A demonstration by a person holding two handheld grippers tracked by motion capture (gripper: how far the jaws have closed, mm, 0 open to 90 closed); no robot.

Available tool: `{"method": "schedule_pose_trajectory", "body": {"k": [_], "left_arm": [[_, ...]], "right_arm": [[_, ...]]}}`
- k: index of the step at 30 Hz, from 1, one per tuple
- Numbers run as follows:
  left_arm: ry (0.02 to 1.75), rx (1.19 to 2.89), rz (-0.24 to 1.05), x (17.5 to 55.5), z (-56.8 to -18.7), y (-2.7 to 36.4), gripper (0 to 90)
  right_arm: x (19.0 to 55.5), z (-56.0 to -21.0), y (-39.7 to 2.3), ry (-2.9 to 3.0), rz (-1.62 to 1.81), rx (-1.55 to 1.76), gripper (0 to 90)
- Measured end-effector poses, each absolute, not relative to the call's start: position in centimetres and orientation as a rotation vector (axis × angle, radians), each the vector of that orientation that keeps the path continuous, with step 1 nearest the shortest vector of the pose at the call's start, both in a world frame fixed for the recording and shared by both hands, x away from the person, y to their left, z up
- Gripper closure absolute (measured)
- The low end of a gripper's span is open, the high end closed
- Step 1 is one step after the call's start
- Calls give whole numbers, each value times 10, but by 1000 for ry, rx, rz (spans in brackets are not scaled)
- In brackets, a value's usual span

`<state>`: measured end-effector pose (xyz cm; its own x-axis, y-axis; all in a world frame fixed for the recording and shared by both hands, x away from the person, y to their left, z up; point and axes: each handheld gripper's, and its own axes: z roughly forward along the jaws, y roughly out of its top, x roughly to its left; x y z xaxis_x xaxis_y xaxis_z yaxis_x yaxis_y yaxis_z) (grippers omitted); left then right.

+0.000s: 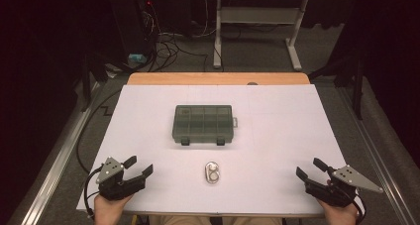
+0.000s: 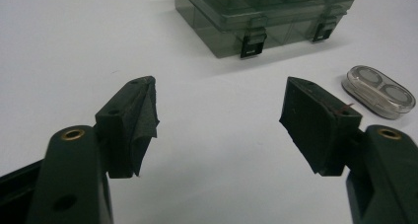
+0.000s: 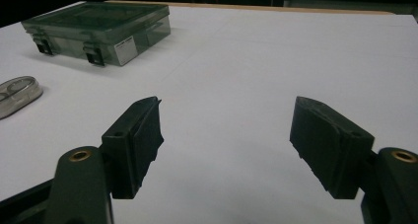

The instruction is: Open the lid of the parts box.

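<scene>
A white sheet [image 1: 277,136] covers most of a table whose wooden edge [image 1: 218,78] shows along the far side. Beyond it, on a dim grey floor [image 1: 257,56] – a tangle of cables [image 1: 168,49] at left, and the white legs of another desk [image 1: 257,31].

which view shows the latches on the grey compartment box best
The left gripper view: the box is near, and its two black latches face the camera, both shut. The right gripper view shows them smaller, at an angle. The high view shows them as two small dark tabs on the near edge.
</scene>
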<state>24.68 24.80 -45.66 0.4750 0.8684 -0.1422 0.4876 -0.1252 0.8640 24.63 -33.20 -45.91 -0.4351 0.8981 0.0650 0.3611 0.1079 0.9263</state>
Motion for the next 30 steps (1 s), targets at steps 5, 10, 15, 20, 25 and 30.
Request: {"method": "schedule_pose_trajectory", "body": {"k": [5, 10, 15, 20, 25, 30], "left_arm": [[1154, 1775, 505, 247, -457, 248, 304], [1149, 1779, 508, 245, -456, 248, 303], [1148, 1771, 511, 245, -455, 250, 321], [1137, 1773, 470, 246, -454, 253, 335], [1122, 1772, 491, 246, -453, 253, 330], [1124, 1767, 489, 246, -453, 254, 329]], "right_arm": [[247, -459, -332, 1864, 1314, 1223, 278], [246, -459, -331, 1869, 1314, 1216, 278], [247, -459, -333, 1854, 1329, 1243, 284], [246, -459, -334, 1844, 1328, 1243, 282], [247, -458, -334, 1842, 1327, 1230, 285], [247, -458, -332, 1848, 1330, 1225, 287]]}}
